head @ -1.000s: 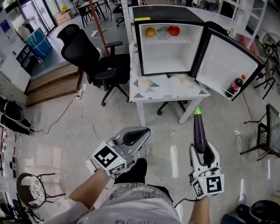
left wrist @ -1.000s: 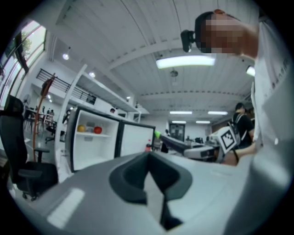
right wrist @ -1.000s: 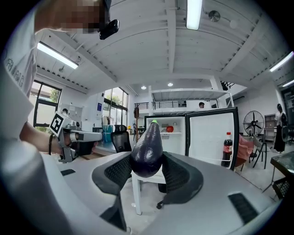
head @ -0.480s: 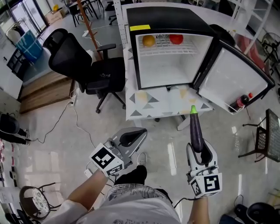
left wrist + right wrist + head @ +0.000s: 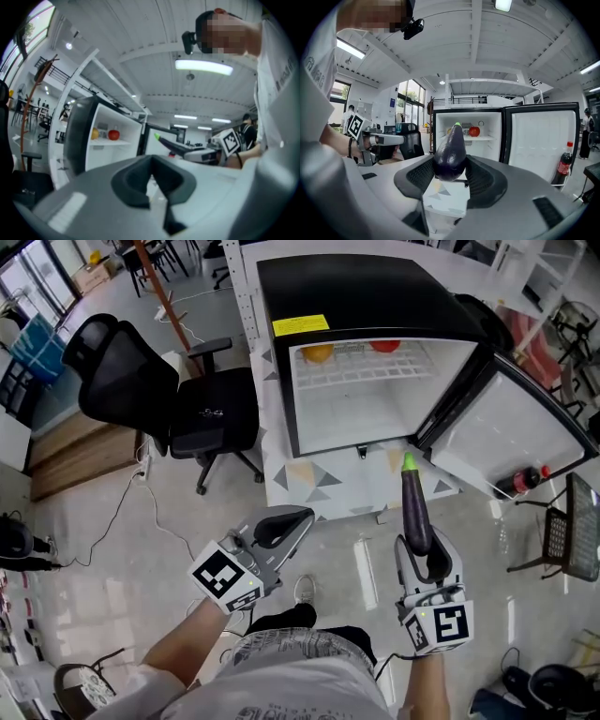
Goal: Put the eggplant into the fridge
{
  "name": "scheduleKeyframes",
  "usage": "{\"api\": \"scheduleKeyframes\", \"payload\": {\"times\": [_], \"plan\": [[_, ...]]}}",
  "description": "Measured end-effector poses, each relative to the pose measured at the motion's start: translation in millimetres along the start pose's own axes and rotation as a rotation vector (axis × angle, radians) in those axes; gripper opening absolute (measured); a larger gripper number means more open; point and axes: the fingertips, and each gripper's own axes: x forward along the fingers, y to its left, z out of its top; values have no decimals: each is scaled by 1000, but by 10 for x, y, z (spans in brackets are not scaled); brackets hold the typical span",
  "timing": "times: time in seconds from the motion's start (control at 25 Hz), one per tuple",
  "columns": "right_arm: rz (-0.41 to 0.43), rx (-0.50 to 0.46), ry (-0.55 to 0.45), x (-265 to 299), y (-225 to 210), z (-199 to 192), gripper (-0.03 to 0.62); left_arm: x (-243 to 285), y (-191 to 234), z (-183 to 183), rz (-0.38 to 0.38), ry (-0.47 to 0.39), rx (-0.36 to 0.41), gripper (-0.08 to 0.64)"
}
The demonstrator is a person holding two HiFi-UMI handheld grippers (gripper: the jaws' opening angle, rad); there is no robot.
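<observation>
Right gripper (image 5: 427, 551): jaws clamped on the eggplant (image 5: 415, 512), ribbed black pads pressing both sides of its thick lower end. The eggplant is glossy, dark purple and tapering. It juts forward past the jaw tips, green tip aimed at the fridge (image 5: 375, 296). In the head view the tip lies over the near edge of the table (image 5: 319, 486), outside the cabinet.

Left gripper (image 5: 286, 524): jaws drawn together to a thin slit, nothing between them. It is held level, well apart from the eggplant.

Access: the fridge door (image 5: 506, 442) stands swung wide to the right. The white compartment below the wire shelf is open and faces the eggplant. An orange (image 5: 317, 353) and a red fruit (image 5: 385, 346) sit on that upper shelf. A cola bottle (image 5: 523, 481) stands in the door rack.

Surroundings: the fridge has a black shell and sits on the table, whose white top carries a triangle pattern. A black office chair (image 5: 178, 399) stands to the left on the shiny floor (image 5: 112, 540).
</observation>
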Motion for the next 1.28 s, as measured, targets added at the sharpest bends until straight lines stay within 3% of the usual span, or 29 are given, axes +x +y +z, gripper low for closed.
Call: {"api": "scheduleKeyframes", "payload": {"times": [0.64, 1.28], "plan": [[-9, -10, 2, 654, -158, 74, 199, 141, 477, 73, -6, 10, 8, 8], [38, 37, 44, 1487, -905, -326, 199, 777, 876, -151, 76, 80, -5, 8]]}}
